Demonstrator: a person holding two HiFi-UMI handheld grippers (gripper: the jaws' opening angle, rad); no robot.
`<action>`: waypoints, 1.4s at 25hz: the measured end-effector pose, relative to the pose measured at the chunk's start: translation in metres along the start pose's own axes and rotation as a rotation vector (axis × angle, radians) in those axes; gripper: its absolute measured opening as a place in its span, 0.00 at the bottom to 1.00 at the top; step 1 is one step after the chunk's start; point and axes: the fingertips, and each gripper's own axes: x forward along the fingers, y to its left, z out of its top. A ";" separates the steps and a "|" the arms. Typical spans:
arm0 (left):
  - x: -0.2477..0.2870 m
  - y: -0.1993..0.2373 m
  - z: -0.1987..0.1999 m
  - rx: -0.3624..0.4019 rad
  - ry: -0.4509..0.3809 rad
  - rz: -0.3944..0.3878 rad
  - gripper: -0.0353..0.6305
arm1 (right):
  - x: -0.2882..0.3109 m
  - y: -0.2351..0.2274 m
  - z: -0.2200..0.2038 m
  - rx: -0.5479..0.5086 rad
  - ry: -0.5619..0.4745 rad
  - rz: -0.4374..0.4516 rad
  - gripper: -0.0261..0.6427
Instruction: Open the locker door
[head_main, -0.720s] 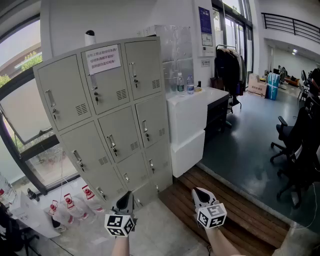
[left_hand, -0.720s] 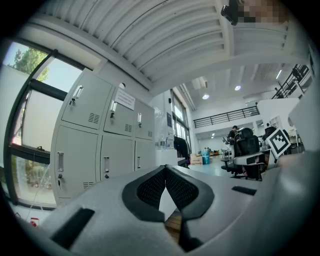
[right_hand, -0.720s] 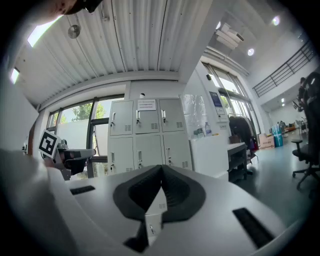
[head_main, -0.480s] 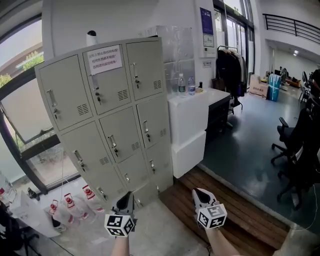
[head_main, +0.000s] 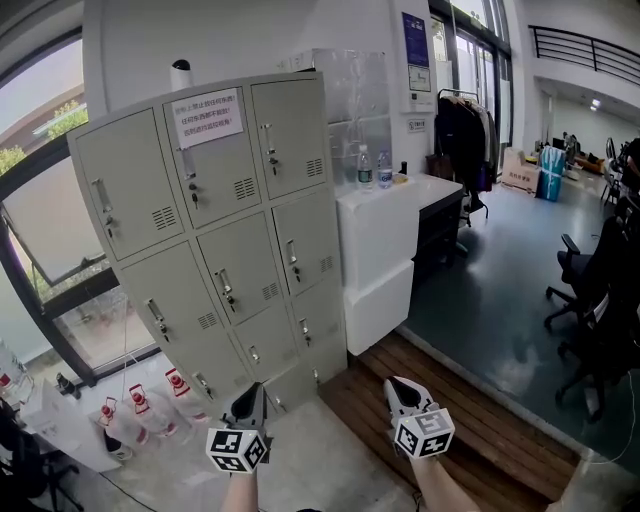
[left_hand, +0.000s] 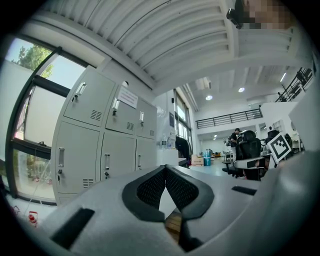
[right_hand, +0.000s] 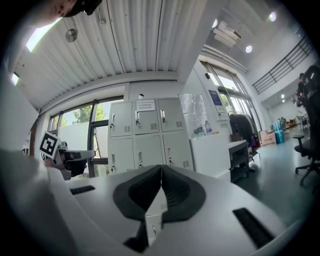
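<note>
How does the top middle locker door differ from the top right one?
The middle door bears a white paper notice; the right door is bare. The middle door has neighbours on both sides; the right door ends the row. Both are grey and shut.

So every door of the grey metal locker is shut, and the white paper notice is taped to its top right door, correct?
Not quite: the head view shows the white paper notice on the top middle door of the grey metal locker. Every door is indeed shut.
</note>
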 end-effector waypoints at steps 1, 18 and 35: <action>0.000 0.000 0.000 -0.001 -0.001 0.004 0.06 | 0.000 -0.001 -0.001 0.001 0.002 0.002 0.06; 0.105 0.089 -0.027 -0.042 0.000 0.005 0.06 | 0.124 -0.026 -0.014 -0.010 0.039 -0.002 0.06; 0.300 0.297 -0.031 -0.018 0.023 -0.031 0.06 | 0.419 -0.003 -0.001 -0.015 0.022 0.016 0.06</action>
